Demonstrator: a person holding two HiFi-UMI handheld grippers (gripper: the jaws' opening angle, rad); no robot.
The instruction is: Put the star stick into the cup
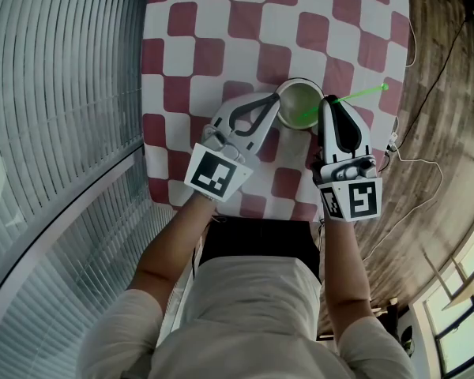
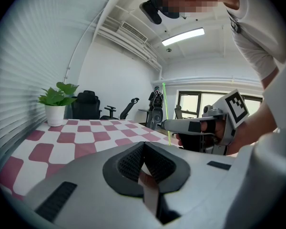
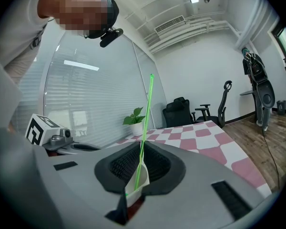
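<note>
checked table, stick foot at the cup mouth

red-and-white checked table (image 1: 213,22), blinds along its left side. cup (image 1: 294,93) stands toward the near edge, between the two tools.

left gripper (image 1: 275,101): tip at the cup's left rim, jaws drawn almost together. a pale sliver sits between the pads and reads as the cup wall pinched (seen edge-on only, so not certain).

right gripper (image 1: 329,103): just right of the cup, jaws closed tight on the stick (image 1: 363,93), the thin green shaft running up between the pads.

key relation: the stick lies slanted. its long axis runs from a low end over the cup mouth, inside the rim as far as the head view tells, up and out to the right. the star end is well clear beyond the right gripper. the cup is just left of and below the grip point, so the right hand is the nearer one.

pose: both forearms reach forward, tools near level with tips a little down, converging on the cup.

judgement: the shaft wants lowering and tipping more upright before the pads part; let go on this slant, it could lever on the rim.
</note>
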